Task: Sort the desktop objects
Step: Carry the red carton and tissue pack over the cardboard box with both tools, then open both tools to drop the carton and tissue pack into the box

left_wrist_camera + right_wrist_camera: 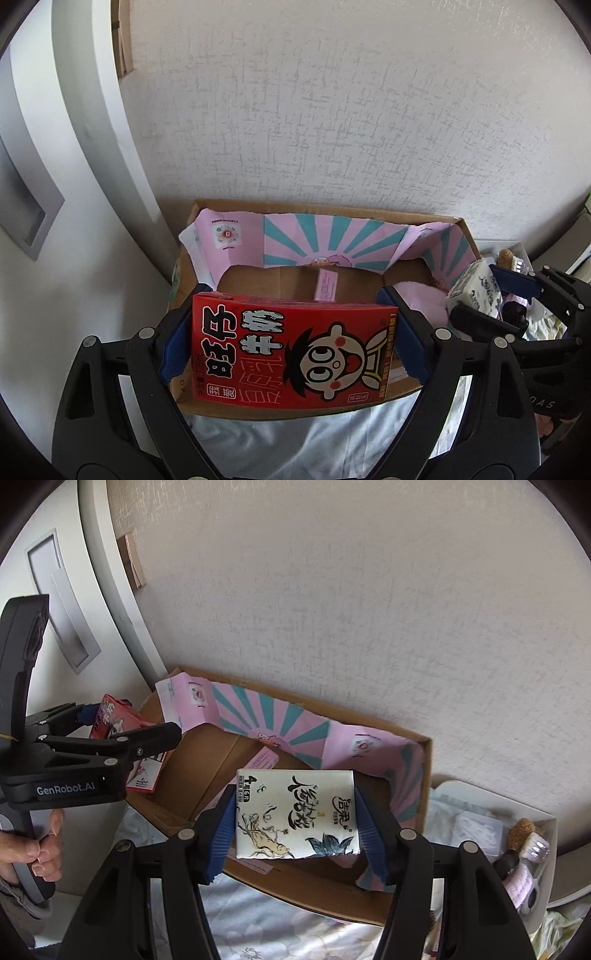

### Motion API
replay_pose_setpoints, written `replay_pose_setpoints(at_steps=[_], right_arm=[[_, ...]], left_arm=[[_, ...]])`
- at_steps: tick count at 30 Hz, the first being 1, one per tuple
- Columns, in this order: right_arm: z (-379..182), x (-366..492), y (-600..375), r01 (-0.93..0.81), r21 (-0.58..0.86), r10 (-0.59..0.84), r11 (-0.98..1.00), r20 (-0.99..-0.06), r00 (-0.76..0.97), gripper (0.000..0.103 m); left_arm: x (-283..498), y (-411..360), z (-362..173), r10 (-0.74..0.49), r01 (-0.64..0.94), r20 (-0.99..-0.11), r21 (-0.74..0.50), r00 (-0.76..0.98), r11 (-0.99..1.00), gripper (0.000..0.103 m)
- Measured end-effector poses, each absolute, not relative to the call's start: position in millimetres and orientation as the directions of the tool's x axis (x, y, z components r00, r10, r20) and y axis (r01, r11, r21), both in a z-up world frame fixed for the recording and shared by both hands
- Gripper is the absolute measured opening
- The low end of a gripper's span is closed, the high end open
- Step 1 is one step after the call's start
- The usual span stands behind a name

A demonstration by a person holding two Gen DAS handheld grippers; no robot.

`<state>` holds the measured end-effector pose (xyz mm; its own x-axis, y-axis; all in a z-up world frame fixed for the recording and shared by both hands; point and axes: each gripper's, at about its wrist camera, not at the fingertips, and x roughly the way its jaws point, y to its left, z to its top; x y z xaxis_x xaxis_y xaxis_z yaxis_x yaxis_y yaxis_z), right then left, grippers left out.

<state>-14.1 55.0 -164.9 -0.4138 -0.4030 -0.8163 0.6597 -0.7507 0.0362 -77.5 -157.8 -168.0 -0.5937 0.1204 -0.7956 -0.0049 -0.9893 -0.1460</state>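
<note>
**Both grippers hold a pack over the open box**

Textured white wallpaper backs a cardboard box (373,213) lined with pink and teal paper, set on a floral cloth (258,934). The left gripper (291,343) has its blue pads pressed on both ends of a red milk carton (293,350), held over the box's near left side. The right gripper (295,827) is clamped on a white tissue pack (297,814), held above the box's near right part. Just beside the box on the right sits a white tray (550,849) with a brush (526,836).
</note>
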Motion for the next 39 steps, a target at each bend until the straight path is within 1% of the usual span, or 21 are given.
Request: replay_pose_setpoints(at_steps=[6,8,9,10,12,18,25,31,39], right_arm=[[-181,-21,43,0.651,0.069,-0.401,-0.756,-0.835,-0.377,0.057],[-184,-23,42,0.649,0.094,-0.410,-0.755,-0.840,-0.355,0.058],[-186,-25,41,0.641,0.103,-0.409,-0.761,-0.843,-0.350,0.062],[-186,-26,42,0.629,0.104,-0.402,-0.771,-0.845,-0.353,0.070],[-186,-29,44,0.604,0.102,-0.387,-0.790,-0.848,-0.363,0.079],[-185,-29,47,0.599,0.085,-0.375,-0.796,-0.847,-0.377,0.079],[-183,-23,50,0.605,0.068,-0.369,-0.793,-0.844,-0.389,0.079],[-182,-20,59,0.601,0.071,-0.369,-0.796,-0.844,-0.389,0.079],[-175,-11,77,0.591,0.092,-0.394,-0.802,-0.824,-0.407,0.079]], left_arm=[[-81,-157,-169,0.119,-0.015,-0.800,-0.136,-0.589,-0.991,0.089],[-82,-157,-169,0.147,-0.028,-0.806,-0.160,-0.574,-0.987,0.090],[-84,-158,-170,0.162,-0.031,-0.816,-0.174,-0.555,-0.984,0.090],[-87,-158,-171,0.163,-0.023,-0.829,-0.178,-0.535,-0.984,0.090],[-91,-158,-173,0.128,0.011,-0.851,-0.156,-0.510,-0.988,0.091],[-89,-164,-171,0.108,0.056,-0.850,-0.159,-0.515,-0.986,0.096],[-84,-168,-165,0.074,0.079,-0.853,-0.134,-0.517,-0.988,0.096],[-74,-167,-160,0.021,0.092,-0.855,-0.080,-0.518,-0.993,0.096],[-57,-158,-150,0.013,0.098,-0.851,-0.075,-0.525,-0.992,0.096]])
